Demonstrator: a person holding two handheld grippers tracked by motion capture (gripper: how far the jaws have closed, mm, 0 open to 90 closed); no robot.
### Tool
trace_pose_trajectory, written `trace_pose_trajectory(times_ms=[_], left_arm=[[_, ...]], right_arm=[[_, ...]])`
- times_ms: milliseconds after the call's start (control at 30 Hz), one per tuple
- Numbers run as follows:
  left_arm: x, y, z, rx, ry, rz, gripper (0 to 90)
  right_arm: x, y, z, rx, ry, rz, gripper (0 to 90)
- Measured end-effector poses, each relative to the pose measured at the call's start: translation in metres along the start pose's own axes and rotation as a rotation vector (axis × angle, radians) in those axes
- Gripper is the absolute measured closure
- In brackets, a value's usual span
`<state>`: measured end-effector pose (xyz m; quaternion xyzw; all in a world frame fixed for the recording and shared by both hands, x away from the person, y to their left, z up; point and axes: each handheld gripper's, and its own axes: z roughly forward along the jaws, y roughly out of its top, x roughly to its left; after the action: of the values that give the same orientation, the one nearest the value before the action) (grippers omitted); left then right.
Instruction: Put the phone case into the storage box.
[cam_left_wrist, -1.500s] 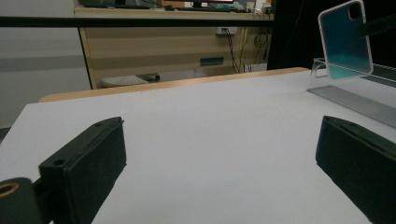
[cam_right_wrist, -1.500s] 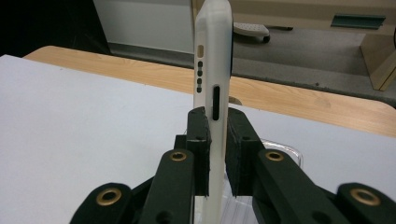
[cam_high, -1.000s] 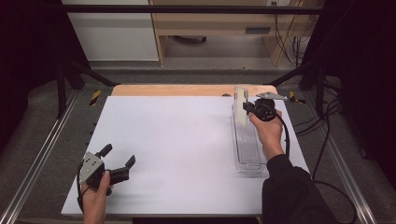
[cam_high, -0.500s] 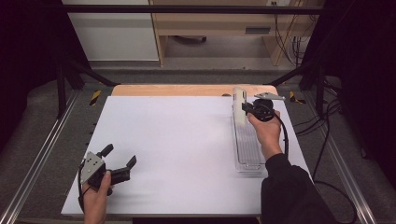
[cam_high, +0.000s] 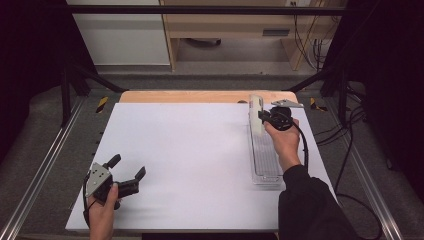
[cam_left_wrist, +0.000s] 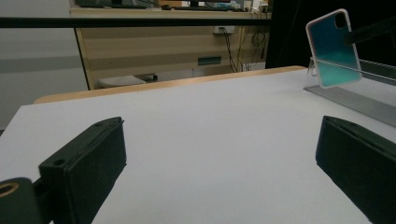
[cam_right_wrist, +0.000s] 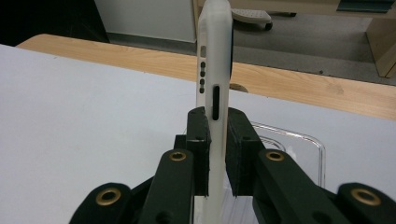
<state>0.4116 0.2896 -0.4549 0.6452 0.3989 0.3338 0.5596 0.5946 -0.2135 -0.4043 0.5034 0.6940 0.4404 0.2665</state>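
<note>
Nothing shifts since the prior frame. Right gripper (cam_high: 263, 116) stays clamped on phone case (cam_high: 255, 112), upright over clear tray (cam_high: 265, 165) near mat's right edge. Left gripper (cam_high: 127, 167) wide, broad bare mat (cam_high: 190, 150) between.

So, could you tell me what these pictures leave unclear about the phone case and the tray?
- Phone case: its lower end is hidden between the right gripper jaws in the right gripper view.
- Clear tray: the person's right hand covers part of it in the high view, and the left gripper view's right edge cuts it off.

A teal-backed, white-edged phone case (cam_left_wrist: 334, 48), clear tray (cam_high: 265, 165), white tabletop (cam_high: 190, 150).
</note>
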Motion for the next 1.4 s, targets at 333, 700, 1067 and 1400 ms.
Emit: trace_pose_trajectory(times_ms=[333, 700, 1067, 1400], left_arm=[[0.0001, 0.0000, -0.0001, 0.001, 0.000, -0.001, 1.5], [0.0001, 0.0001, 0.0000, 0.001, 0.000, -0.001, 1.5], [0.0004, 0.0002, -0.0005, 0.001, 0.001, 0.001, 1.5], [0.0010, 0.0002, -0.0009, 0.002, 0.003, 0.000, 1.5]], right_arm=[[0.0015, -0.0011, 0.0012, 0.012, -0.007, -0.004, 81.2], [0.0010, -0.0047, 0.0018, 0.016, -0.011, -0.002, 81.3], [0.0005, -0.0055, 0.0020, 0.028, -0.015, -0.008, 81.2], [0.0000, -0.0059, 0.0020, 0.032, -0.016, -0.010, 81.2]])
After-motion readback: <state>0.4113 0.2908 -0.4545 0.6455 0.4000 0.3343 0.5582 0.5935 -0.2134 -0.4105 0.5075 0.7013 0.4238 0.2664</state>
